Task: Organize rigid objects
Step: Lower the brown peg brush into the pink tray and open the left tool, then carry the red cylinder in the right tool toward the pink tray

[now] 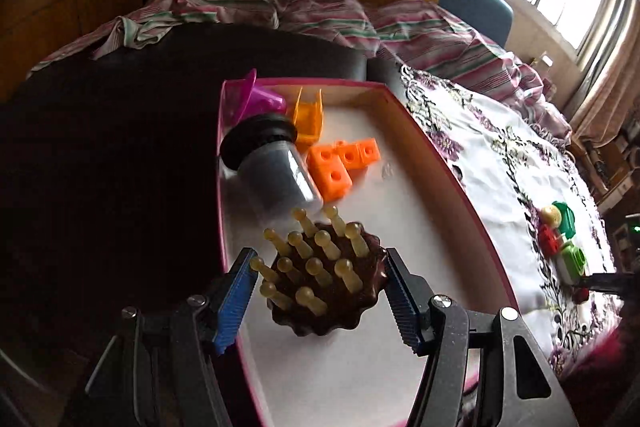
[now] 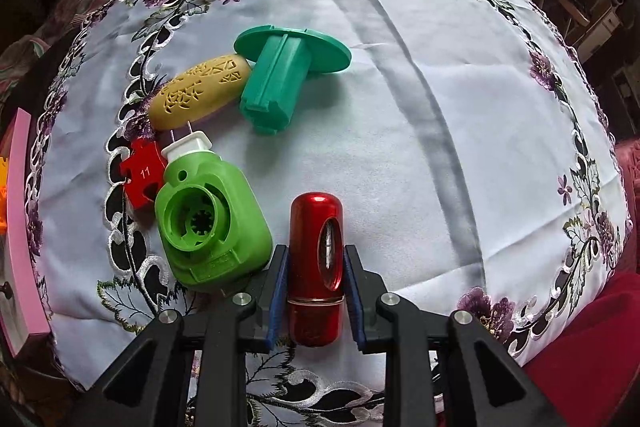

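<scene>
My left gripper [image 1: 318, 255] is shut on a brown scalloped brush head [image 1: 332, 307] with several tan pegs, held just above the white floor of a pink-rimmed box [image 1: 440, 155]. Inside that box lie a clear jar with a black lid [image 1: 276, 167], orange cube blocks [image 1: 340, 163], an orange clip-like piece [image 1: 308, 119] and a magenta cup [image 1: 260, 99]. My right gripper [image 2: 315, 251] is shut on a red capsule [image 2: 316, 267], which stands between the blue pads over the embroidered cloth [image 2: 400, 107].
On the cloth to the left of the capsule lie a light green punch [image 2: 208, 223], a red puzzle piece [image 2: 142, 173], a tan perforated oval [image 2: 200, 91] and a dark green spool [image 2: 280, 83]. The pink box edge [image 2: 20, 207] is at far left. A striped blanket [image 1: 320, 15] lies behind.
</scene>
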The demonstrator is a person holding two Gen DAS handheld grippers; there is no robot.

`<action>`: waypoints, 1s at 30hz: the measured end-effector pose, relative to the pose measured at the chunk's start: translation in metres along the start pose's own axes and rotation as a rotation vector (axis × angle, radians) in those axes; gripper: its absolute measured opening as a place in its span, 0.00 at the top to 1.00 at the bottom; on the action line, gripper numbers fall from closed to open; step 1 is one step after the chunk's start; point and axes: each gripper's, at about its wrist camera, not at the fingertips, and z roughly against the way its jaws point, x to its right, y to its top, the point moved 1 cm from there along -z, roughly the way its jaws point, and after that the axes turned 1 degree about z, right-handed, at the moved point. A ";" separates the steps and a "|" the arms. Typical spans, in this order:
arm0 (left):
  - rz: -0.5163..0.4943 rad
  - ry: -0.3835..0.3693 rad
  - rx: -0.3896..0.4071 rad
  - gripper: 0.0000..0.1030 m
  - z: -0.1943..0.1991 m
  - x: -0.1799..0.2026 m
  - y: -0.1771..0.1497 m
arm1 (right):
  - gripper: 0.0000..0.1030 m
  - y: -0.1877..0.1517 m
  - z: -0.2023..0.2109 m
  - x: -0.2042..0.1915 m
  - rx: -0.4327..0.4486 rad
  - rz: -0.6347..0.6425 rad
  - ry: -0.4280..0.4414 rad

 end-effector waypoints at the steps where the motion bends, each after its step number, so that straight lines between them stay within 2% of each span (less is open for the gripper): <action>1: -0.007 0.010 0.001 0.38 -0.003 0.000 0.002 | 0.75 0.000 0.000 0.000 0.000 0.001 0.000; 5: -0.002 0.049 0.009 0.36 -0.008 -0.002 0.009 | 0.75 0.000 0.000 0.000 0.001 0.002 0.005; 6: 0.007 0.054 0.012 0.32 -0.008 -0.004 0.010 | 0.75 0.000 0.000 0.000 0.002 0.001 0.007; 8: 0.023 0.041 0.025 0.30 -0.004 -0.006 0.011 | 0.75 0.001 0.000 0.002 0.003 0.002 0.009; 10: 0.023 0.060 0.044 0.27 0.000 -0.007 0.012 | 0.75 0.002 0.000 0.002 0.006 0.002 0.011; 22: 0.040 0.160 0.103 0.26 0.032 -0.004 -0.001 | 0.75 0.002 0.002 0.001 0.015 0.011 0.006; 30: 0.039 0.151 0.122 0.26 0.049 0.003 -0.007 | 0.75 0.002 0.003 0.002 0.022 0.003 0.012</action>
